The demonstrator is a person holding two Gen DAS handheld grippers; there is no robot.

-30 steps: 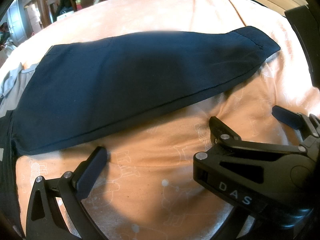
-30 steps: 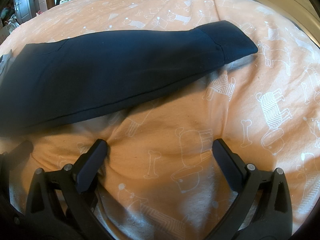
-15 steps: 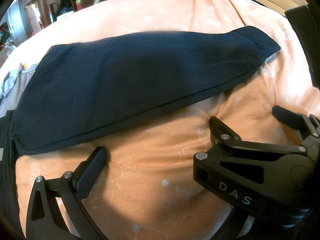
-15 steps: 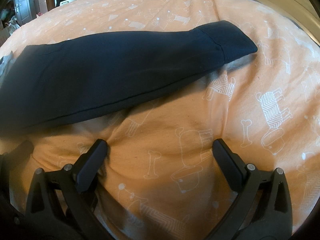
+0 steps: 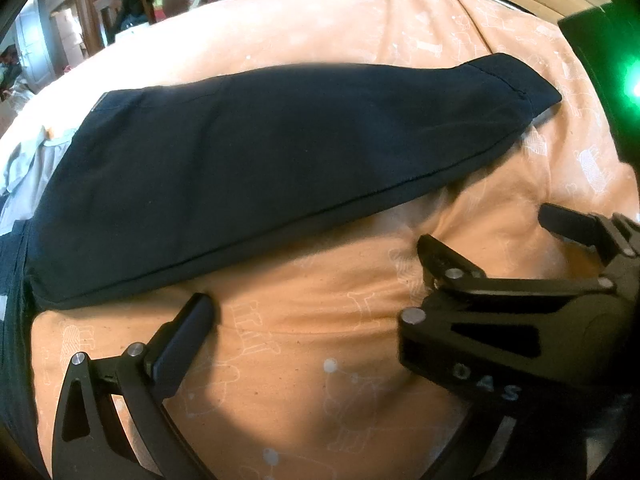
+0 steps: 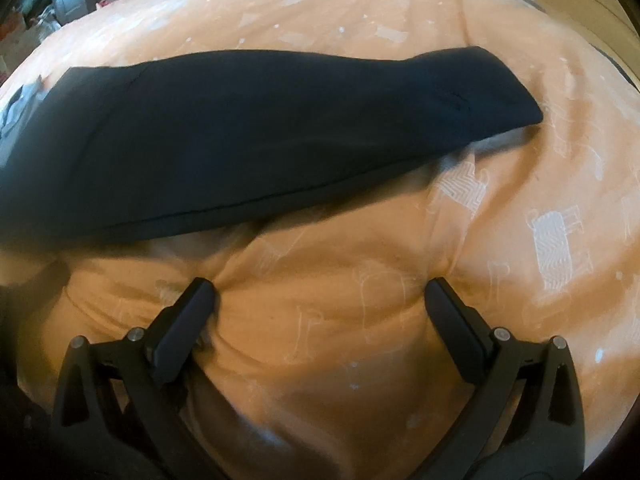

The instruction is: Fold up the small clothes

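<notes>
A: Checking left wrist view first. Dark garment (image 5: 280, 168) lies flat, folded lengthwise, on the orange sheet (image 5: 320, 380) of the bed. It runs diagonally: wide end low left, narrow hemmed end upper right.

B: Left gripper (image 5: 320, 308)?

A: Only its left finger (image 5: 188, 336) shows; the right one is hidden behind the right gripper's body, which sits in front on the right. The visible finger's tip is just short of the garment's near edge, pressing into the sheet. Nothing visibly held, and I can't tell how wide it stands. Grey cloth (image 5: 28, 168) pokes out at the far left edge beside the garment.

B: Right wrist view?

A: Same garment (image 6: 260, 136) across the upper half, near edge well clear of the fingers. Right gripper (image 6: 320, 304) is spread wide, empty. Both fingers (image 6: 188, 328) press down on the sheet (image 6: 520, 160), which bunches into creases between them.

B: White print on the sheet?

A: Yes, animal and bone shapes.
</notes>
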